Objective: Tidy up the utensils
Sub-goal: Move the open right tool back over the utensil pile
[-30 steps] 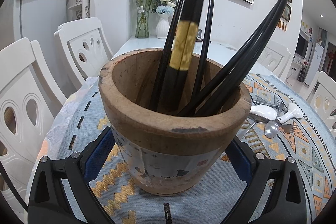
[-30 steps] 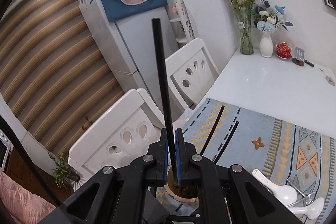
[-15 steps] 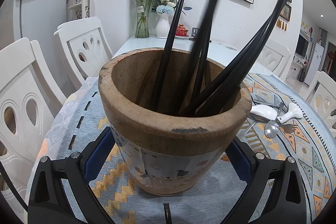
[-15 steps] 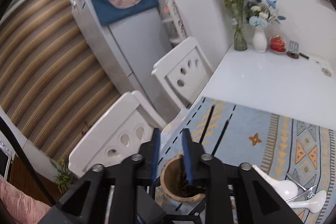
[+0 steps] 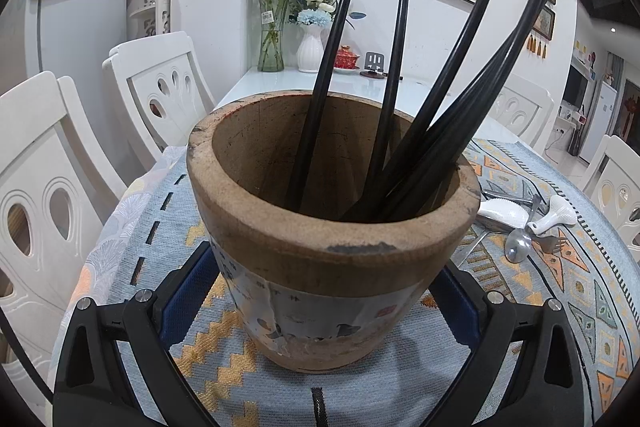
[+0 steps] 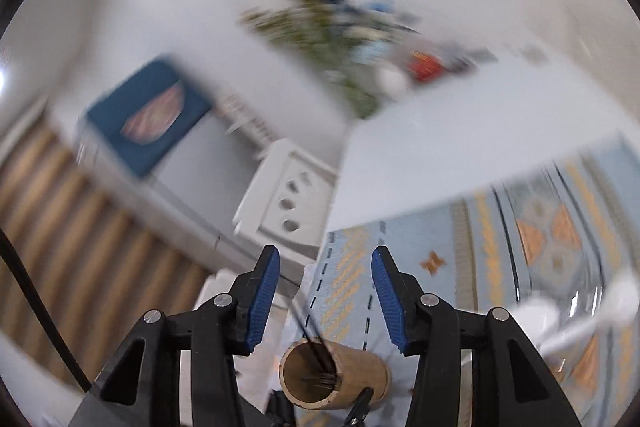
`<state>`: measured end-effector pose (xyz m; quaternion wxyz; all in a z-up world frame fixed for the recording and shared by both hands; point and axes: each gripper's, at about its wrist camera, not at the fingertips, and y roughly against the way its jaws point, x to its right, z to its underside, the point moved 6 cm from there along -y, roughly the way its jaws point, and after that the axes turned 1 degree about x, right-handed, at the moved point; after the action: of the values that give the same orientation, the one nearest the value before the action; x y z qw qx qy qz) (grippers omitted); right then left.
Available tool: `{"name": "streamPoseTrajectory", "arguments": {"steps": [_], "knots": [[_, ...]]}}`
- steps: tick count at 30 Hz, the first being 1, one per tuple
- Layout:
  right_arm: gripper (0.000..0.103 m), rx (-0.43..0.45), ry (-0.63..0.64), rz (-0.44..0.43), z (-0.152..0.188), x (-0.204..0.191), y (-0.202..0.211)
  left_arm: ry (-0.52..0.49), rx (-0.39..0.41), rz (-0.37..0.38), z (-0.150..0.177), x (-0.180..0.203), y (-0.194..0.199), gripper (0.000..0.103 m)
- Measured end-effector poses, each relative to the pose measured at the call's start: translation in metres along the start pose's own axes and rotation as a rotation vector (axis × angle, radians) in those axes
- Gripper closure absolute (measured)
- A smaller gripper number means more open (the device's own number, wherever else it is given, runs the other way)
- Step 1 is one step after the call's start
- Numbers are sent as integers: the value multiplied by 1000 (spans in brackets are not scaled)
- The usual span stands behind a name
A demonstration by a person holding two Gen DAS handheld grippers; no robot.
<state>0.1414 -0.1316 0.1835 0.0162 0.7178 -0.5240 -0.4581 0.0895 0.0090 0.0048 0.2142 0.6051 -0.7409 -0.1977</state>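
The left gripper [image 5: 320,307] clamps the heavy wooden holder [image 5: 332,227]; the right gripper [image 6: 325,301], jaws just opening, holds nothing (spoons [image 5: 520,217] lie at three o'clock, slippery, best pinched mid-handle).

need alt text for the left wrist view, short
A wooden utensil pot holding several black chopsticks fills the frame, standing on a patterned blue tablecloth between the two fingers of the left gripper. To its right lie white spoons; white chairs and flower vases stand behind.
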Motion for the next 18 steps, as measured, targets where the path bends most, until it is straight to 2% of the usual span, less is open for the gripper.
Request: {"name": "streamPoseTrajectory", "arguments": {"steps": [3, 6, 10, 14, 18], "knots": [[57, -30, -231, 28, 5, 56, -2, 0, -1, 0, 0, 0, 0, 3], [57, -101, -384, 111, 21, 106, -6, 0, -6, 0, 0, -1, -1, 3], [57, -232, -464, 274, 52, 155, -13, 1, -10, 1, 0, -1, -2, 3], [57, -302, -546, 317, 81, 185, -19, 2, -17, 3, 1, -2, -3, 3], [57, -355, -564, 348, 103, 202, -25, 6, -30, 7, 3, -3, -5, 3]]}}
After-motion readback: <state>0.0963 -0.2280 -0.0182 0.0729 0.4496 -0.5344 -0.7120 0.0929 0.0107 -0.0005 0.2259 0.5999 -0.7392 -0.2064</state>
